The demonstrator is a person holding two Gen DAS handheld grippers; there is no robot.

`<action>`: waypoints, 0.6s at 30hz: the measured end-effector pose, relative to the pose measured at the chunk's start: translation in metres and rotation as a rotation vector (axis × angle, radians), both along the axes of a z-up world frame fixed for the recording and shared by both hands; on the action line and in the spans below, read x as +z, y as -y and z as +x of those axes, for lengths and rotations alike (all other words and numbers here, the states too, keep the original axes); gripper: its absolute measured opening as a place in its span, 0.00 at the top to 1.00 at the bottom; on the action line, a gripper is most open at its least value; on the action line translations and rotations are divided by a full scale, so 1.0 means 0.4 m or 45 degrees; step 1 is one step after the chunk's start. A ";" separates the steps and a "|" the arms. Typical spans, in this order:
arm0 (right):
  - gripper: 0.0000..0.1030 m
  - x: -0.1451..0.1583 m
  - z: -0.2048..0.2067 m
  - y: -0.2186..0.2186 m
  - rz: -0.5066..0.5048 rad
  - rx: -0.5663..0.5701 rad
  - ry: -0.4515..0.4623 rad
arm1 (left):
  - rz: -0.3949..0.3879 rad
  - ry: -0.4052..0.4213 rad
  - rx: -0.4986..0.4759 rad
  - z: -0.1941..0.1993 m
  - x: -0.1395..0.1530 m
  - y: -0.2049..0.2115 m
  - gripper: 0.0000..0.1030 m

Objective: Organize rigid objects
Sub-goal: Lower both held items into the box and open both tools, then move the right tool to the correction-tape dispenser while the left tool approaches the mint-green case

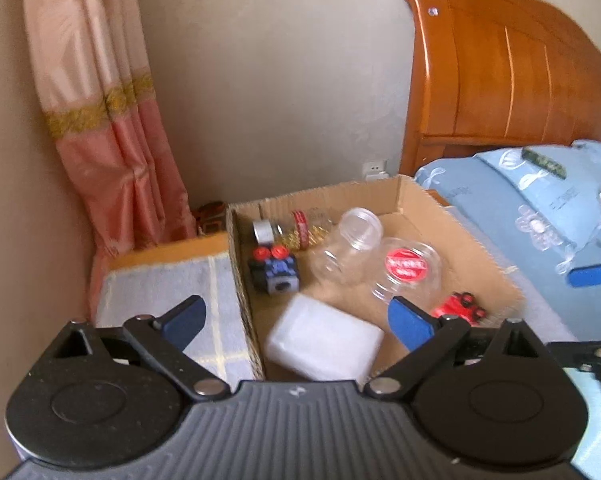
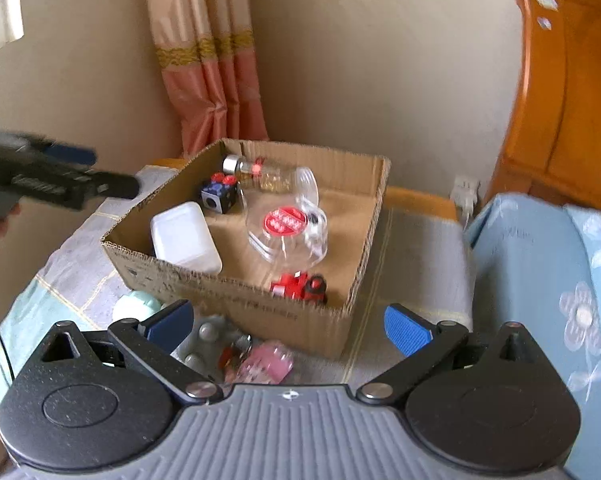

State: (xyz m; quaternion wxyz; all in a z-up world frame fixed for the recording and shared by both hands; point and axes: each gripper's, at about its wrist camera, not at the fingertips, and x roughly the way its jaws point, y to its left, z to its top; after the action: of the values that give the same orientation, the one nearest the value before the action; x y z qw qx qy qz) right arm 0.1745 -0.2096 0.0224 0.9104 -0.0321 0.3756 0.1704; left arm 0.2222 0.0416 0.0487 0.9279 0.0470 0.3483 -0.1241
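Cardboard box (image 2: 236, 292) sits on the bed, containing white container (image 2: 186, 236), clear jar (image 2: 288, 224), black cube (image 2: 219, 195) and red toy car (image 2: 300, 286). Left hand-held gripper (image 1: 296, 318) and right hand-held gripper (image 2: 288, 322): fingers apart, empty.

Jars (image 2: 288, 224) and toys in box (image 2: 236, 300)

I am in a home bedroom: wooden headboard (image 1: 500, 72) at two o'clock, blue floral bedding (image 1: 540, 216), pink curtain (image 1: 112, 140) at ten
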 end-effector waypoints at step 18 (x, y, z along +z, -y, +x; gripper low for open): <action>0.00 -0.217 -0.081 -0.029 0.029 -0.338 -0.128 | -0.028 -0.046 0.137 -0.181 -0.150 0.012 0.03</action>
State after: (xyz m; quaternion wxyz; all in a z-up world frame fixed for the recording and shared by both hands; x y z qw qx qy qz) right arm 0.1421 -0.1981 -0.0645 0.9053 0.0368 0.4197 0.0543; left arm 0.1496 0.0370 -0.0113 0.9273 0.0158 0.3656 -0.0785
